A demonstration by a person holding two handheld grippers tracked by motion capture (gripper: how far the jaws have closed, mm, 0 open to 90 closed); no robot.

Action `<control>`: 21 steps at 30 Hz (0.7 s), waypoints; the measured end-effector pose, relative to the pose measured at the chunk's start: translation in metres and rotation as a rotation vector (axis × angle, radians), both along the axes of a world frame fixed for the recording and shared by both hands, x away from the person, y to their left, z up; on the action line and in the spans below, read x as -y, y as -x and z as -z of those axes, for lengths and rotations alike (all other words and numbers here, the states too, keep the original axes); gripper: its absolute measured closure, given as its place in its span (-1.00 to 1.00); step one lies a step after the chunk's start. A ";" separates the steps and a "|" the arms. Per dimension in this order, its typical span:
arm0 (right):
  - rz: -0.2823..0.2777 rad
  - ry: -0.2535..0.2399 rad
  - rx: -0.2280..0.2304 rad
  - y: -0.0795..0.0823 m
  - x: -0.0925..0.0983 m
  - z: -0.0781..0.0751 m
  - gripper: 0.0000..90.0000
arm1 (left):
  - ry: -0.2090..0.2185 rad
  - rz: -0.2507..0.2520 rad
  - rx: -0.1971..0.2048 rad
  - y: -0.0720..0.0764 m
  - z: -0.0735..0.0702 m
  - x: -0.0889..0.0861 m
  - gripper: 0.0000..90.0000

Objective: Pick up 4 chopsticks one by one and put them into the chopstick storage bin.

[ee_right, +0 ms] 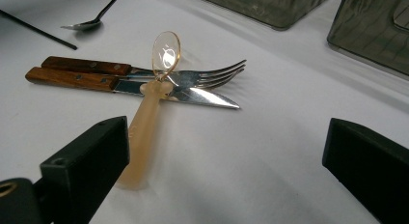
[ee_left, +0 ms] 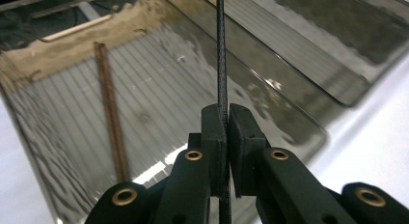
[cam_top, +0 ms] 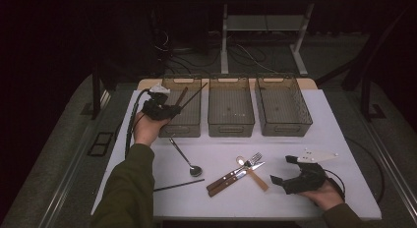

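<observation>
My left gripper [cam_top: 177,109] is shut on a thin black chopstick [cam_top: 195,93], held over the left clear bin [cam_top: 172,130]. In the left gripper view the chopstick [ee_left: 221,60] runs up between the closed pads of that gripper [ee_left: 226,115], and a brown chopstick [ee_left: 110,108] lies on the bin floor. My right gripper [cam_top: 282,170] rests open at the table's front right, nothing between its jaws. Just ahead of the right gripper [ee_right: 226,156] lie a translucent amber spoon [ee_right: 144,127], a wooden-handled fork [ee_right: 212,73] and a knife [ee_right: 197,96].
A middle bin [cam_top: 231,125] and a right bin [cam_top: 282,127] stand beside the left one, both looking empty. A metal spoon [cam_top: 188,161] and a second black chopstick [cam_top: 179,185] lie on the white table [cam_top: 324,139]. Desk legs and cables sit beyond the table.
</observation>
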State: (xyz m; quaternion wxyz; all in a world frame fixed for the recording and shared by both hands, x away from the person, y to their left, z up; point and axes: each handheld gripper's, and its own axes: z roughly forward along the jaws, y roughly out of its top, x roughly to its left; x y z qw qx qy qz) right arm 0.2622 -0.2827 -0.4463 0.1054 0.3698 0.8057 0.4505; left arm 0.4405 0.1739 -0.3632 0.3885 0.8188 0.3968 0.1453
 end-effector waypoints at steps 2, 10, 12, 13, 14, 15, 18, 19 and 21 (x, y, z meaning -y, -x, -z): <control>-0.002 0.002 0.001 0.000 0.000 0.000 -0.95 | -0.005 -0.019 -0.012 -0.008 0.001 0.000 0.90; -0.003 -0.004 -0.001 0.001 0.000 0.000 -0.95 | -0.033 -0.109 -0.023 -0.032 0.008 -0.004 0.90; -0.003 -0.004 -0.002 0.000 -0.001 0.000 -0.95 | -0.037 -0.133 -0.036 -0.035 0.012 -0.005 0.90; -0.004 -0.003 -0.003 0.000 -0.001 0.000 -0.95 | -0.043 -0.141 -0.045 -0.036 0.014 -0.006 0.90; -0.004 -0.004 -0.003 0.000 -0.001 0.000 -0.95 | -0.049 -0.149 -0.054 -0.037 0.017 -0.006 0.90; -0.005 -0.006 -0.001 0.001 -0.001 0.000 -0.95 | -0.052 -0.153 -0.064 -0.038 0.018 -0.006 0.90; -0.008 -0.008 0.004 0.001 -0.001 -0.001 -0.95 | -0.031 -0.162 -0.073 -0.040 0.021 -0.005 0.90; -0.008 -0.009 0.002 0.001 -0.001 -0.001 -0.95 | -0.048 -0.160 -0.078 -0.040 0.022 -0.004 0.90; -0.007 -0.010 0.000 0.001 -0.001 -0.001 -0.95 | -0.009 -0.164 -0.101 -0.042 0.024 -0.003 0.90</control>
